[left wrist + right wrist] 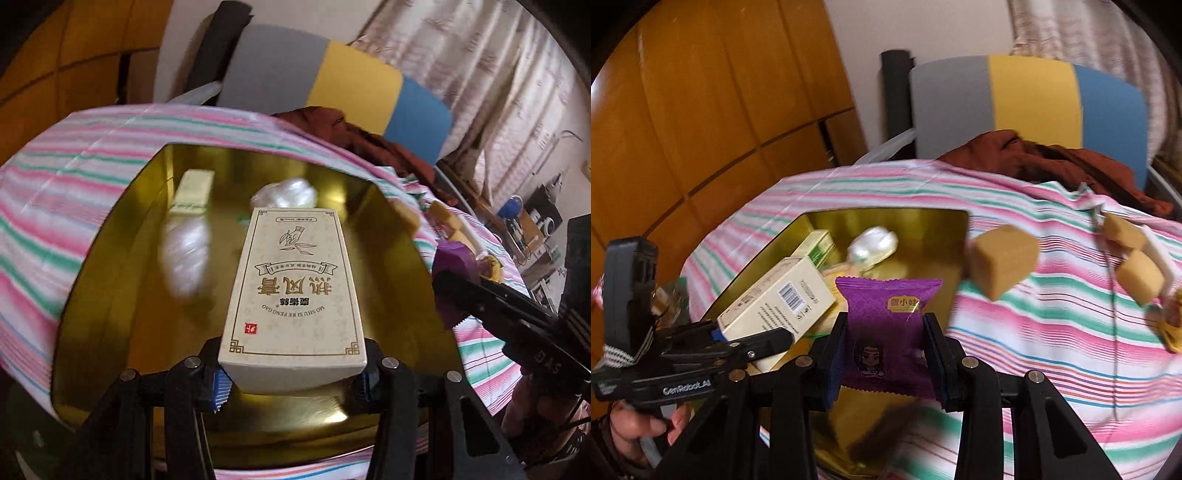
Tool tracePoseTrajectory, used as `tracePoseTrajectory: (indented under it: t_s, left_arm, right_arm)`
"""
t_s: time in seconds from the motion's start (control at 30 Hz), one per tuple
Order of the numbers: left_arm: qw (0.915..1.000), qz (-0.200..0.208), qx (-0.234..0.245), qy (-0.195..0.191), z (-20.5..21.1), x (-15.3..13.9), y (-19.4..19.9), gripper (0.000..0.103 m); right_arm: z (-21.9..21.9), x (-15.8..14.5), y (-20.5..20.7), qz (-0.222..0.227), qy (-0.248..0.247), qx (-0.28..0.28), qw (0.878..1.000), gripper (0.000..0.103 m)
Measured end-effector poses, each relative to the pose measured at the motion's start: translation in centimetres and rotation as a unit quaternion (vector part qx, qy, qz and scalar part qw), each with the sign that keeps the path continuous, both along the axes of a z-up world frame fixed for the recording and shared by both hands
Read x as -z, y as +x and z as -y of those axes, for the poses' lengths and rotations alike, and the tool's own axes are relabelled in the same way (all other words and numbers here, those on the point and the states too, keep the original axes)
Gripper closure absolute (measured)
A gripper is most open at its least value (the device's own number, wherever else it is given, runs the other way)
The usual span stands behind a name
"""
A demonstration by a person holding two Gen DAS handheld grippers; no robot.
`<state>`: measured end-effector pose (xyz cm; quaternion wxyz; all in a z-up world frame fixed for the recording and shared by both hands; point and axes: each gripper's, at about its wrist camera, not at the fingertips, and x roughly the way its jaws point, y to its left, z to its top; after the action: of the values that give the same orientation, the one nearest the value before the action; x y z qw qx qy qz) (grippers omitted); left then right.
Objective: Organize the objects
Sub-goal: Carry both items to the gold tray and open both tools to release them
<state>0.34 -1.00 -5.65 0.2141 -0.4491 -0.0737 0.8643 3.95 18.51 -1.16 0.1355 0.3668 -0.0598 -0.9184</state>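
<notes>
The left gripper (291, 380) pinched the near end of a cream carton (291, 291), printed with Chinese characters and a gold border, and held it above the middle of an open gold tin (399, 295). The right gripper (884, 354) was pressed onto both side edges of a purple snack packet (886, 321), held upright over the tin's near right corner (923, 218).

Inside the tin, a white crumpled wrapper (284, 194) lay near the far wall, a second pale box (194, 192) in the far left corner, and a blurred white bundle (184, 254) along the left side. The tin rested on a striped cloth (1034, 332). Three tan blocks (1004, 258) lay on the cloth beyond the tin's right edge, two of them beside a white strip (1160, 258).
</notes>
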Motion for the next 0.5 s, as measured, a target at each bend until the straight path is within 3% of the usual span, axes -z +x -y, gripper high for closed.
tracePoseTrajectory:
  t_s: [0.23, 0.33, 0.4, 0.43, 0.5]
  left_arm:
    - [0.9989, 0.015, 0.002, -0.044, 1.5, 1.4, 0.0, 0.051]
    - [0.9955, 0.017, 0.01, -0.093, 1.9, 1.9, -0.2, 0.051]
    - [0.9936, 0.01, 0.017, -0.112, 2.2, 2.0, -0.2, 0.051]
    - [0.9934, 0.008, 0.021, -0.112, 2.3, 1.9, -0.1, 0.051]
    - [0.9939, 0.003, 0.022, -0.108, 2.7, 1.5, 0.3, 0.051]
  right_arm:
    - [2.8, 1.9, -0.5, 0.046, -0.006, -0.047, 0.998, 0.063]
    - [3.6, 2.3, -0.8, 0.056, -0.012, -0.061, 0.996, 0.063]
    - [4.2, 2.4, -0.6, 0.056, -0.015, -0.069, 0.996, 0.05]
    - [4.3, 2.3, -0.4, 0.051, -0.014, -0.068, 0.996, 0.038]
    - [4.3, 1.9, 0.1, 0.037, -0.016, -0.067, 0.997, 0.035]
